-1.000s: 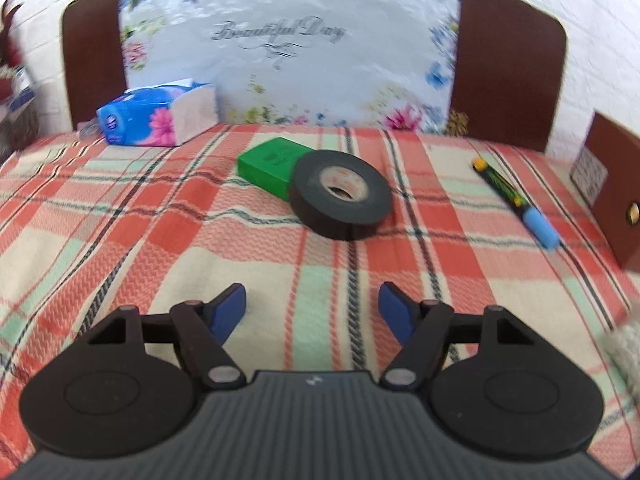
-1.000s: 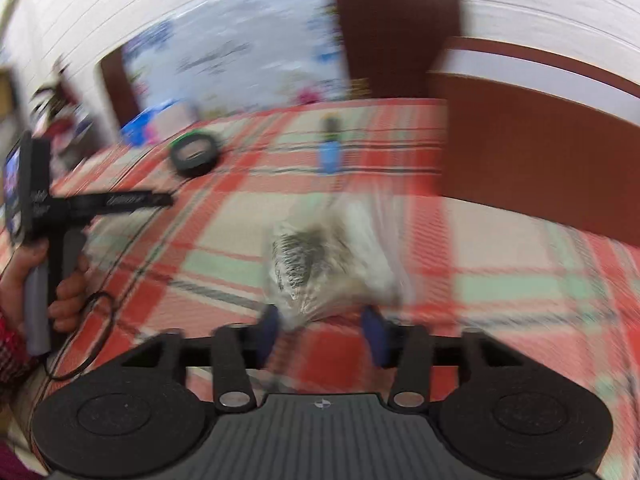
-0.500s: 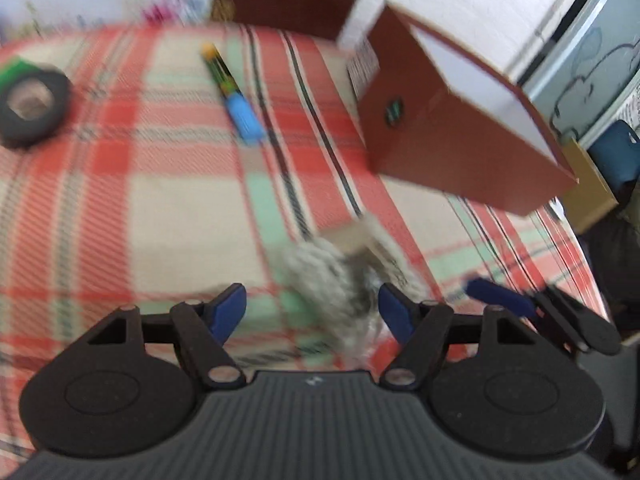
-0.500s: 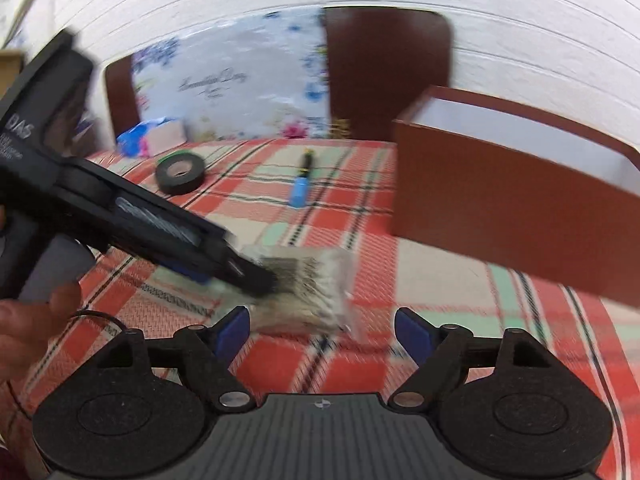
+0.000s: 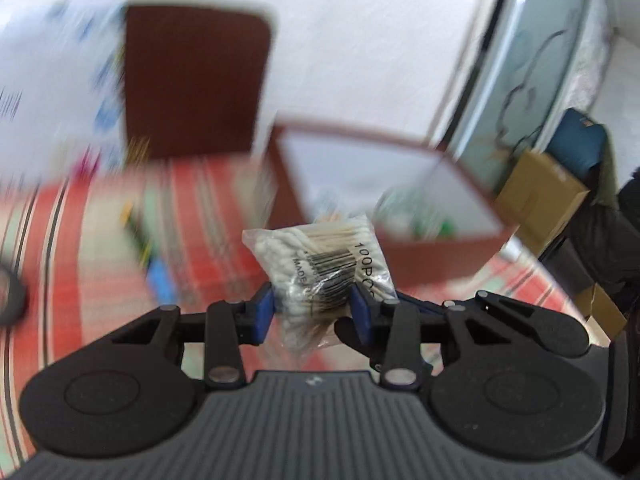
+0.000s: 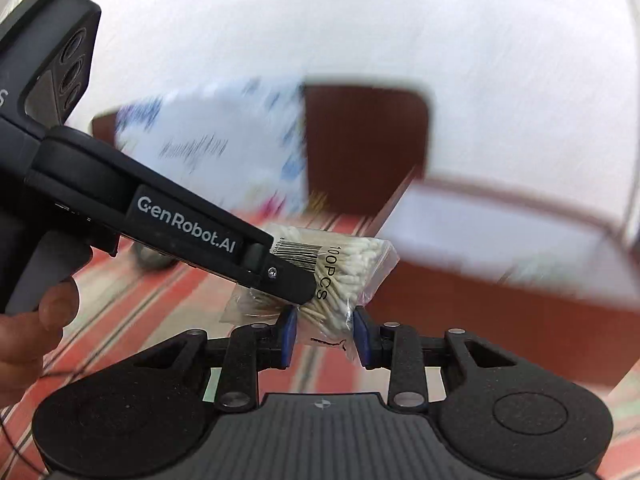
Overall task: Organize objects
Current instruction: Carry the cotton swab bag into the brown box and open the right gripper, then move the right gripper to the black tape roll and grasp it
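Item: bag of cotton swabs (image 5: 320,264), clear plastic, printed with a barcode and "100PCS". Position: held in the air in front of the brown box (image 5: 400,240), above the plaid cloth (image 5: 92,240).

Left hand-held gripper (image 5: 312,314): blue pads narrowed onto the lower part of the bag, one pad (image 5: 262,316) pressed against each side. From the right wrist view its black body, marked "GenRobot.AI", comes in from the left, and its tip (image 6: 288,284) sits on the bag (image 6: 344,272) below the barcode. The hand (image 6: 36,320) holding its grey handle shows at the left edge.

Right hand-held gripper (image 6: 325,336): pads narrow, flanking the bag's bottom corner; the plastic lies between them, but whether they press it or only stand beside it cannot be told.

Brown box: open top, pale inside, standing on the cloth beyond the bag; a few blurred things, one of them green, show inside.

Other items, all blurred: a pen with a blue end (image 5: 158,280) lying on the cloth left of the bag; a dark brown headboard (image 5: 192,80) against the white wall; a flowered white sheet (image 6: 208,152) propped beside it; cardboard boxes (image 5: 548,200) past the right side of the box.
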`<state>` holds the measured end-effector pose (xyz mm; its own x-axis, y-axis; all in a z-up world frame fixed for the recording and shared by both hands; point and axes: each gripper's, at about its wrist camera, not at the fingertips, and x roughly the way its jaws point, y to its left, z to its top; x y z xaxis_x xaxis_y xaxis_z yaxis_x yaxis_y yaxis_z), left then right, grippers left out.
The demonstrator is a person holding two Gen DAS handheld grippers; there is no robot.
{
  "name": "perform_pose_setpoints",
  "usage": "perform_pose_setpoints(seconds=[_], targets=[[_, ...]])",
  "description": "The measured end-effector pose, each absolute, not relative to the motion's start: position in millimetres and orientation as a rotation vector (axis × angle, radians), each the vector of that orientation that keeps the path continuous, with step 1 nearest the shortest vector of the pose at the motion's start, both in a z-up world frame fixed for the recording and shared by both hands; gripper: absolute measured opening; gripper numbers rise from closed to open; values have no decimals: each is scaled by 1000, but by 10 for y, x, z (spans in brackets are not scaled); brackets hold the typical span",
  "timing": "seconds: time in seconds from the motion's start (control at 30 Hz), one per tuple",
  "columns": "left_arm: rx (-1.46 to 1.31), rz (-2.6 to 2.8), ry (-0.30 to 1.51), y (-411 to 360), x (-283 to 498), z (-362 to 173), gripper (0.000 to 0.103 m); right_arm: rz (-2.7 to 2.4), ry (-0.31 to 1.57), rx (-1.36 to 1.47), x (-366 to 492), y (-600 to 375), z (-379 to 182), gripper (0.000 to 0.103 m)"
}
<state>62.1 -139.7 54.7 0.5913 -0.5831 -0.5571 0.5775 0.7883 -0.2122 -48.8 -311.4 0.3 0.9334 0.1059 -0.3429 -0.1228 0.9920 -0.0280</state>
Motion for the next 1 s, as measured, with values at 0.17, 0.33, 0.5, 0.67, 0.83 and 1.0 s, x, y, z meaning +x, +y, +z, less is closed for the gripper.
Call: perform_pose_setpoints(seconds=[0.17,0.33,0.5,0.67,0.83,1.0], targets=[[22,-722,577,-1880,874,751,43,17,297,-25,-251,-3475,188,33],[71,-719,560,-2275,1231,645,43,-50,317,-26,126,-3731,75,36],[163,-606,618,-2526,1577,293,40,-99,405,9,456,-3772,-169,48],[189,-638,562,-2437,1374,378,45,-140,342,2,261,-3663,-114,51],[122,-655,560,-2169,1195,453,49,-146,277,9,-37,-3632,-119,57],[127,-647,539,-1915,850,420,53,-127,260,-4,-410,-3458,-166,59]])
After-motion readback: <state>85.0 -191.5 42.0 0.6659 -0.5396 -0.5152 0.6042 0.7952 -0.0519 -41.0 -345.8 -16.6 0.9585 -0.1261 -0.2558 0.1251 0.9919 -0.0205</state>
